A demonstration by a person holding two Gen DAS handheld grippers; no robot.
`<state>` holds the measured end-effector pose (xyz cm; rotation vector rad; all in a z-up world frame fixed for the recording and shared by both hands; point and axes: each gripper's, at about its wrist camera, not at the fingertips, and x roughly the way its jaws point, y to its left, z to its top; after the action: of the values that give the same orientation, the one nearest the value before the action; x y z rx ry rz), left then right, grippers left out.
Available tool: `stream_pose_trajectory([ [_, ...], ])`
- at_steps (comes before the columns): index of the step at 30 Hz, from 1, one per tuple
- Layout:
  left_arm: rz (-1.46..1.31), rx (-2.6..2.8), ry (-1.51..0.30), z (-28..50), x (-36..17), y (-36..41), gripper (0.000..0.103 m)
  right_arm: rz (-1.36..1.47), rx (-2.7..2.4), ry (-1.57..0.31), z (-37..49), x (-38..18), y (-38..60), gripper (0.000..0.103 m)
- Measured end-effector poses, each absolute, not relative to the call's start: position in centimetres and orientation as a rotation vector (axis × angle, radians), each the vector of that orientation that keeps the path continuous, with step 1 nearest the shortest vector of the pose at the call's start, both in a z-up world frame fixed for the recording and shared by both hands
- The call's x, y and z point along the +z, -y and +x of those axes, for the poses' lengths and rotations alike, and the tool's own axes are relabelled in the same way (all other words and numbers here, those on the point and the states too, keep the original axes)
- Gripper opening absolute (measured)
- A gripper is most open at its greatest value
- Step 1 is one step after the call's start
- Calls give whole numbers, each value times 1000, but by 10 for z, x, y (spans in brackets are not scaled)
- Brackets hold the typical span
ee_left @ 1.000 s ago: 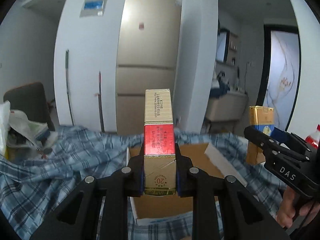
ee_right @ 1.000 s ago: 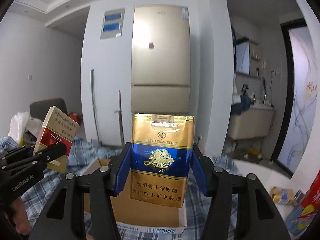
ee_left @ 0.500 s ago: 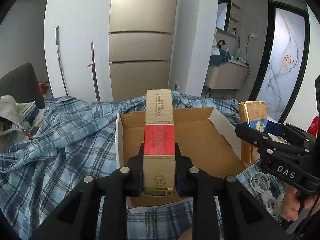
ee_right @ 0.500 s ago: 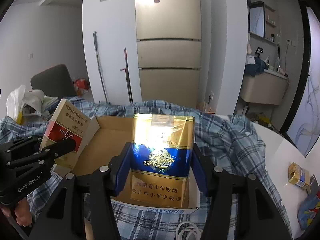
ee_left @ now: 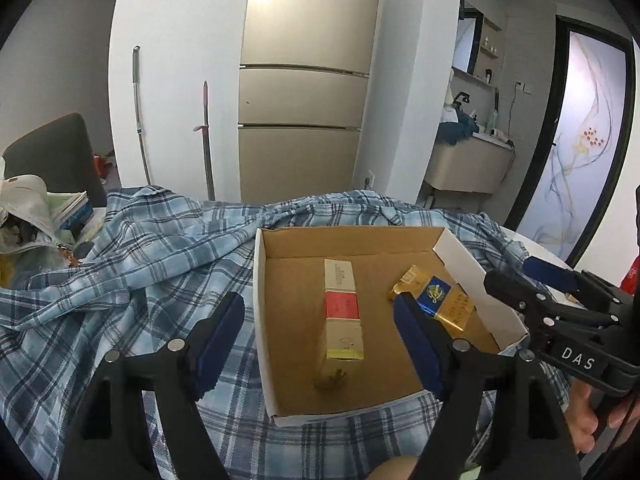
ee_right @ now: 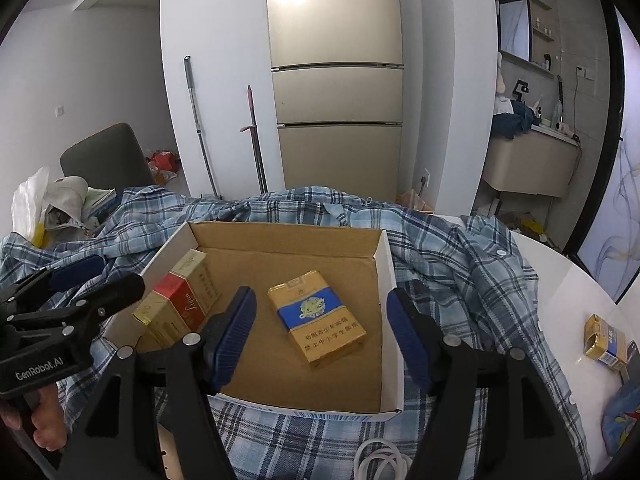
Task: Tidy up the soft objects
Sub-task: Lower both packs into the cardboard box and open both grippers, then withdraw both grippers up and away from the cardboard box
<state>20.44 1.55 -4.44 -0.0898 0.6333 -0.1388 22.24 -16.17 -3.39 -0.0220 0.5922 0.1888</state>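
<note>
The open brown cardboard box (ee_right: pixel 384 264) sits on blue plaid cloth (ee_left: pixel 132 280). Inside lie the red-and-gold pack (ee_left: pixel 342 312) and blue-and-gold pack (ee_right: pixel 316 314). Both the left gripper (ee_left: pixel 320 332) and right gripper (ee_right: pixel 320 332) have just opened wide, empty; each should lift clear without nudging the packs.

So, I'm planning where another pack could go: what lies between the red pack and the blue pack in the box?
Nothing: bare cardboard floor of the box separates the red pack from the blue pack, clearest in the right wrist view.
</note>
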Motion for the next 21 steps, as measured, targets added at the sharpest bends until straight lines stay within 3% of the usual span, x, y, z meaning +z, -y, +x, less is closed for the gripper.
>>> stream_pose_trajectory([
  [9, -73, -115, -633, 201, -40, -13, 78, -42, 169, -580, 220, -32, 160, 67],
  [21, -59, -135, -620, 160, 19, -3, 78, -95, 98, -535, 191, 20, 163, 67],
])
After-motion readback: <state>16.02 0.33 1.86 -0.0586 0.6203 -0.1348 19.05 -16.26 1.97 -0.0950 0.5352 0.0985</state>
